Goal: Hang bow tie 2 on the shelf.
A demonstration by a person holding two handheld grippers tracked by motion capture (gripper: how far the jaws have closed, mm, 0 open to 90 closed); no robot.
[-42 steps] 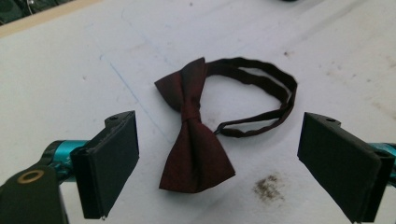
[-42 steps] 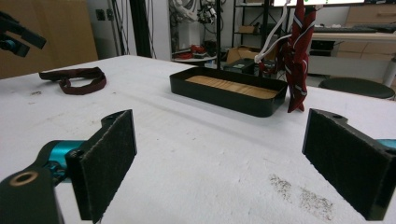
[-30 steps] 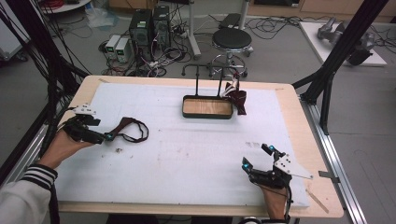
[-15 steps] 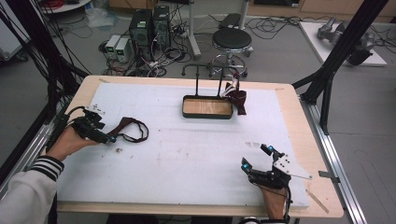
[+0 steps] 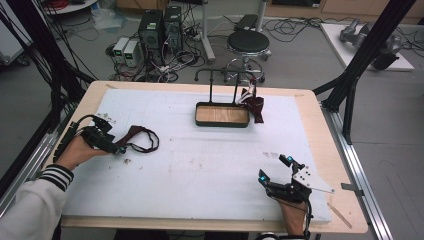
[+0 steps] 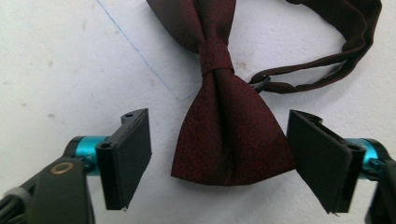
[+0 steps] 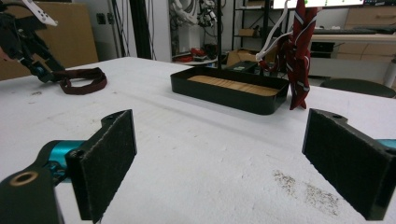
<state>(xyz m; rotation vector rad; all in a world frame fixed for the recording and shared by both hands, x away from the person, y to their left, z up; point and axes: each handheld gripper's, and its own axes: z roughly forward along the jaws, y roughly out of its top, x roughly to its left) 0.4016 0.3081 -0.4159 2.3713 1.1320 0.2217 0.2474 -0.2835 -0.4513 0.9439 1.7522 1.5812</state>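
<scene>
A dark red bow tie (image 6: 224,121) with a looped strap (image 5: 145,140) lies flat on the white mat at the left. My left gripper (image 6: 219,161) hangs over its near wing, open, one jaw on each side of the cloth and clear of it. From above, that left gripper (image 5: 117,148) sits at the tie's left end. My right gripper (image 5: 275,169) rests open near the mat's front right, nothing between its pads (image 7: 107,158). A black stand with a wood-lined tray (image 5: 222,114) stands at the back centre, and a dark red patterned tie (image 5: 256,106) hangs from its bar.
The white mat (image 5: 200,160) covers a wooden table (image 5: 320,130). Dark crumbs (image 7: 308,191) speckle the mat just ahead of the right gripper. Black frame posts (image 5: 360,65) stand at the table's right and left. A stool (image 5: 248,42) and computers (image 5: 160,25) sit beyond the far edge.
My left hand has moved toward the bow tie and tilted down, bringing the open jaws over its near wing. The right gripper has stayed put.
</scene>
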